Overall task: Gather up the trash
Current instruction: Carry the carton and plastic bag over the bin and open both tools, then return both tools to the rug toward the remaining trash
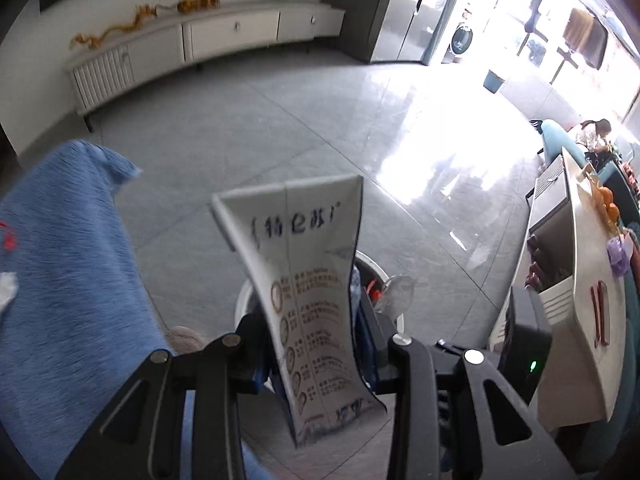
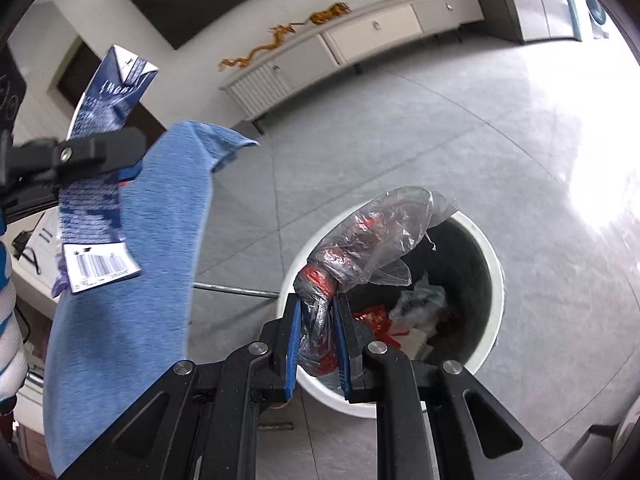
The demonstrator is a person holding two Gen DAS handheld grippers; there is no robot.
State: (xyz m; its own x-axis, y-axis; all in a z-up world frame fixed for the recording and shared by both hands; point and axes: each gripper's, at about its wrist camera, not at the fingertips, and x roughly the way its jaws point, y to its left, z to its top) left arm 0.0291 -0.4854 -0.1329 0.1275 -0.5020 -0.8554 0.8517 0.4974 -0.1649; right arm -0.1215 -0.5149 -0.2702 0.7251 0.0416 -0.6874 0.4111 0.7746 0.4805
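Observation:
My left gripper (image 1: 316,344) is shut on a flattened white and blue carton (image 1: 308,280), held upright above the floor; the carton (image 2: 100,152) and the left gripper's fingers (image 2: 96,148) also show at the left of the right wrist view. My right gripper (image 2: 316,320) is shut on a crumpled clear plastic bag (image 2: 368,240) with red wrapping inside, held over the near rim of a round white trash bin (image 2: 494,280). The bin holds red and white scraps. In the left wrist view the bin (image 1: 370,262) is mostly hidden behind the carton.
A blue cloth (image 1: 68,264) hangs at the left, and it also shows in the right wrist view (image 2: 132,280). A long white cabinet (image 1: 208,40) lines the far wall. A white counter (image 1: 580,280) stands at the right. The grey tiled floor (image 2: 400,132) spreads around the bin.

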